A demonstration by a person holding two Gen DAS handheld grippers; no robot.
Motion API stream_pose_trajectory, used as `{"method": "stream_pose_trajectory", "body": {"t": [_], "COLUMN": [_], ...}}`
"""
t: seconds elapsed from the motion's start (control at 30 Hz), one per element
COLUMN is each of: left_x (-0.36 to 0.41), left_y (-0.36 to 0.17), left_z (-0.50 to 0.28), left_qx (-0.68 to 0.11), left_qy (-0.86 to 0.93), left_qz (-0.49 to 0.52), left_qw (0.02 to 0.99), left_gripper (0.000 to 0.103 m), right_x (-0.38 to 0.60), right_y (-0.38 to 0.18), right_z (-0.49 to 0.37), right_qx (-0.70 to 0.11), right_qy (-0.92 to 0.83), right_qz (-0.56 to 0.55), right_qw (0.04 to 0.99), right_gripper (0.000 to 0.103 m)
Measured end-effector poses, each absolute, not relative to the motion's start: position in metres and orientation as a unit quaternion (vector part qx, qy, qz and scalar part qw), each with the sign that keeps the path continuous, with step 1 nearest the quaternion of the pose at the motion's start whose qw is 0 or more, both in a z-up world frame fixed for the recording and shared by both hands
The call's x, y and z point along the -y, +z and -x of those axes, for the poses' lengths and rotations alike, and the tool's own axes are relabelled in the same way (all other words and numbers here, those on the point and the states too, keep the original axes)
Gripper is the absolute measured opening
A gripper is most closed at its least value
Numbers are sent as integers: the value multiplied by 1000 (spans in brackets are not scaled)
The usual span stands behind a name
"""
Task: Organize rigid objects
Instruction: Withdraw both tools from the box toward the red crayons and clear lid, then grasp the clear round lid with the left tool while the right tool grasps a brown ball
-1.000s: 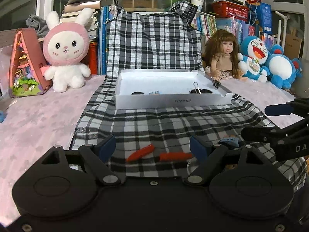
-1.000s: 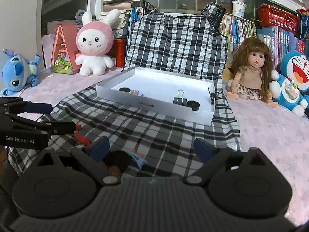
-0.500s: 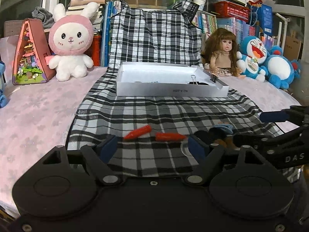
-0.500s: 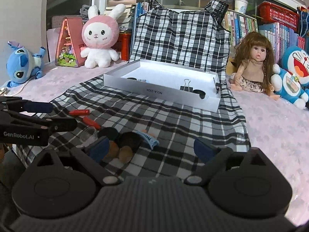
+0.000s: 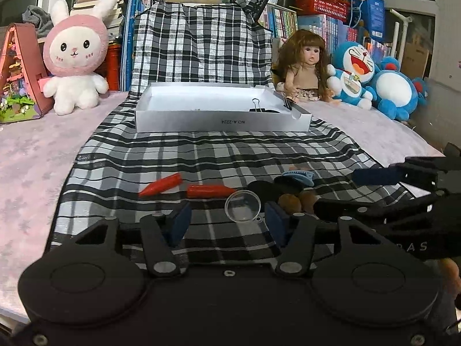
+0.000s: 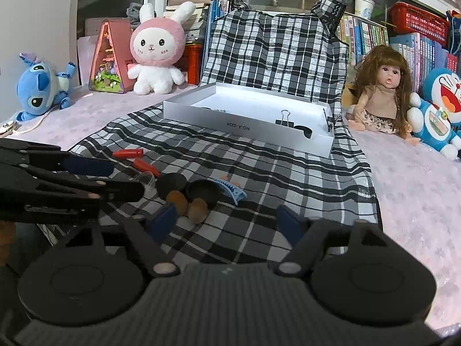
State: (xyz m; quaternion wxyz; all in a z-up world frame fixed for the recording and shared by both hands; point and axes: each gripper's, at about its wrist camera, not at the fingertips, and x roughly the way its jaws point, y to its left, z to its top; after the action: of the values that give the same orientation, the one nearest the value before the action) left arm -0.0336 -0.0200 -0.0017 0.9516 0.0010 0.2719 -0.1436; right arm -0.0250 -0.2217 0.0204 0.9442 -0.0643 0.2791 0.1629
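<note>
A white open box [image 5: 222, 121] [image 6: 247, 128] stands on the checked cloth and holds a black binder clip [image 5: 255, 106] and other small items. Near the cloth's front edge lie two red pieces [image 5: 161, 186] [image 6: 145, 167], a clear round lens [image 5: 243, 206], two black discs [image 6: 171, 181], two brown nuts [image 6: 197, 210] and a blue hair clip [image 5: 298, 176] [image 6: 234, 191]. My left gripper [image 5: 227, 225] is open and empty, the lens between its fingers. My right gripper [image 6: 227, 222] is open and empty, just behind the nuts.
A pink bunny plush [image 5: 75, 54], a doll [image 5: 305, 66], a Doraemon plush [image 5: 354, 75], a blue Stitch plush [image 6: 43, 83] and a triangular miniature house [image 6: 111, 57] line the back, before shelves of books. Pink cloth covers the table on both sides.
Both grippers have drawn back and lowered toward the front edge, so the small items now lie ahead of the fingers. Nothing was picked up.
</note>
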Motion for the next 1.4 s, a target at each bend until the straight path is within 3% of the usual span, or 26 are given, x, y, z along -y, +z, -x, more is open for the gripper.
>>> {"method": "stream_pose_trajectory", "body": {"t": [0.33,0.63,0.83,1.03,1.23,1.4], "left_x": [29,32,35,39,32,27], "left_y": [-10,-13,-14,-15,-13,-11], "left_z": [27,23,22,25,29,33], "left_qx": [-273,-269,-267,-258,-252,-250], "left_qy": [-134,-127,-123,-118,-100,-93], "left_qz": [-9,-6,-14,-16,2,4], "left_qw": [953,955,956,959,963,964], "left_gripper": [46,42,32,27,27,27], "right_x": [209,205,203,204,202,204], "right_y": [13,9,6,5,6,6], "right_z": [27,22,23,23,28,28], "right_qx": [-276,-267,-257,-259,-248,-249], "right_qy": [165,145,138,146,144,137], "right_qz": [75,60,64,33,35,28], "right_qw": [944,951,954,954,957,958], "right_gripper": [51,46,45,28,21,21]}}
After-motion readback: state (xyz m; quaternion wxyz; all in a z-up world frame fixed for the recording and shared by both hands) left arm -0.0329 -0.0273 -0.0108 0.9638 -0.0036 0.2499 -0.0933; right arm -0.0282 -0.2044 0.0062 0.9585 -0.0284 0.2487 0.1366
